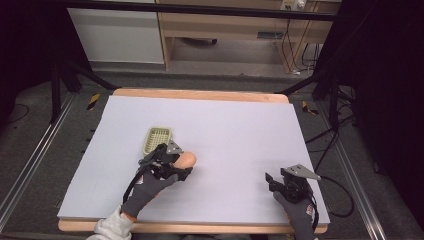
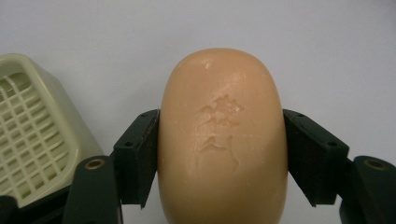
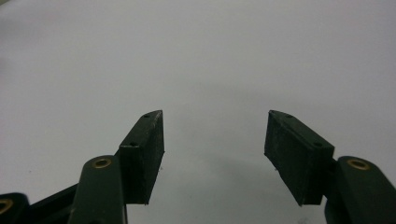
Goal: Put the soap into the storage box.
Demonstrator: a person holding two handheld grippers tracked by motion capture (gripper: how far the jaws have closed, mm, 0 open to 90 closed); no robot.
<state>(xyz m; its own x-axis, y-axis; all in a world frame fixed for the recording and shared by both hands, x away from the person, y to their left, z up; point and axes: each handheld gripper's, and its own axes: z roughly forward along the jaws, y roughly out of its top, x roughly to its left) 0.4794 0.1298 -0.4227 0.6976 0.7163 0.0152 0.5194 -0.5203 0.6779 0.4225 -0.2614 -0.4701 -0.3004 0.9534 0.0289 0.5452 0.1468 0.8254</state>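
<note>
Pale lilac-grey sheeting covers the wooden desk, whose light timber edge shows along the far and near sides; beyond it stand a wooden cabinet and black frame legs on a dark floor.

Toward the near left of the desk, the left hand-held gripper is carried by a hand in a dark grey glove with a pale sleeve at the wrist. Its two black jaws are closed against the long sides of a smooth, peach-coloured oval bar of soap, which has a mark pressed into its upper face. In the left gripper view the pads sit flat on both flanks of the soap, with the rounded end of the bar jutting out past the jaw tips. In the high view the soap points to the right, above the sheet.

Just beside that hand-held gripper, on its far left side, lies a pale green rectangular plastic soap dish with a grid-patterned floor. The soap is close to the dish but not in it; the dish's corner shows at the left in the left gripper view.

At the near right of the desk, well apart from the soap, the right hand-held gripper is held low by another dark-gloved hand. Its jaws stand apart with nothing between them, bare sheeting under them.
</note>
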